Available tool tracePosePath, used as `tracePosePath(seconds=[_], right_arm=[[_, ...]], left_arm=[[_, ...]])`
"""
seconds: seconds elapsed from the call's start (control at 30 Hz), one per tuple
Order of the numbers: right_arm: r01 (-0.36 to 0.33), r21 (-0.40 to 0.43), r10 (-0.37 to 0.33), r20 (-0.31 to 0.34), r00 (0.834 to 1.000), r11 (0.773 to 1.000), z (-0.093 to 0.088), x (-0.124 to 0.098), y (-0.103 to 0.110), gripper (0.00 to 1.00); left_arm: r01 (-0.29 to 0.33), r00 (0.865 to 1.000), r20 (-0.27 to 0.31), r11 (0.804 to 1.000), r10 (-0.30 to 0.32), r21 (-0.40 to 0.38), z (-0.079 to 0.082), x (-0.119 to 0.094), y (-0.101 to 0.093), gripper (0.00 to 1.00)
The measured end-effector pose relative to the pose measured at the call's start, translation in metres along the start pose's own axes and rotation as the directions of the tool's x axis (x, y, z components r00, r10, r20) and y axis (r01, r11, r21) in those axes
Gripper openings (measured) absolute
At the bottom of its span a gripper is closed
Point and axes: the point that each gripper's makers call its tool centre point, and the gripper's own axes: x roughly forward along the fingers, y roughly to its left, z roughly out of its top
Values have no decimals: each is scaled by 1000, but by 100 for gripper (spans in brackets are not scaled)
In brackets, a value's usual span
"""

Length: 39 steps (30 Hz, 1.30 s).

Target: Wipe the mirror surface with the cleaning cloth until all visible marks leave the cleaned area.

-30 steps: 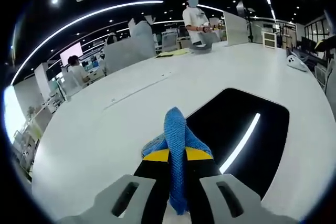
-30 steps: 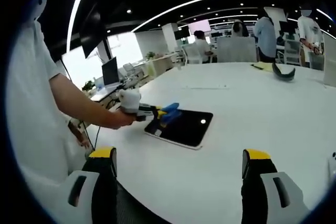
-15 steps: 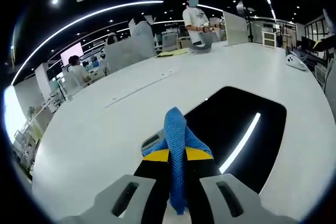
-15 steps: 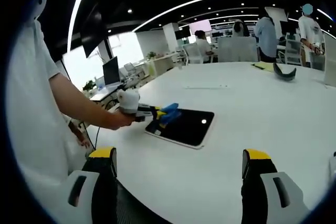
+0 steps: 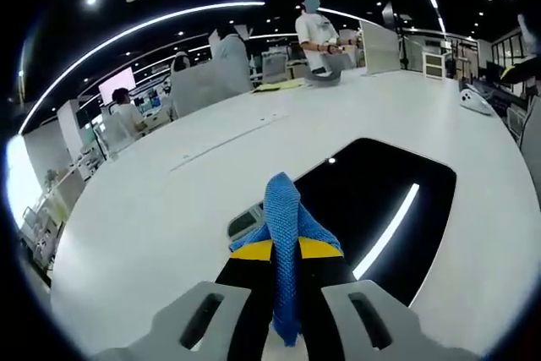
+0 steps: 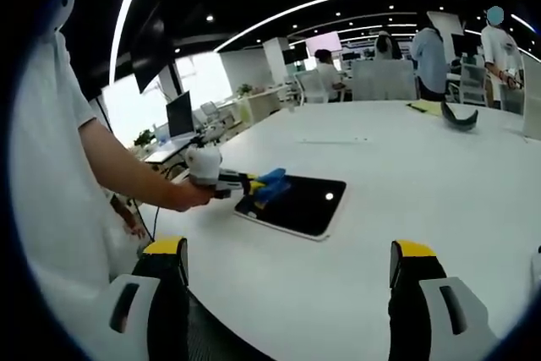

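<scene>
A dark rectangular mirror point(image 5: 393, 209) lies flat on the white table point(image 5: 169, 209), reflecting a bright ceiling strip. My left gripper point(image 5: 285, 251) is shut on a blue cleaning cloth point(image 5: 283, 217), whose tip hangs over the mirror's near left corner. In the right gripper view the same mirror point(image 6: 296, 205) sits mid-table, with the left gripper point(image 6: 254, 185) and the blue cloth point(image 6: 272, 182) at its left end, held by a person's arm point(image 6: 127, 166). My right gripper point(image 6: 287, 272) stands open well back from the mirror, with nothing between its yellow-tipped fingers point(image 6: 165, 251).
A dark curved object point(image 6: 456, 116) and a yellow sheet point(image 6: 421, 106) lie at the table's far side. A white device point(image 5: 475, 101) rests near the far right edge. Several people stand or sit beyond the table among desks and monitors.
The left gripper with the cloth has drawn slightly back toward the mirror's near left corner; more of the corner now shows. The right gripper has stayed put.
</scene>
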Motion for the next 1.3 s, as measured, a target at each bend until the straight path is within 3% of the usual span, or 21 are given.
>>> tracePosePath(seconds=[1.3], right_arm=[[-17,-5,17,8,1000,1000,0,2,4,99]], left_arm=[[4,1000,5,1000,-4,-14,-17,-32,-13,6]])
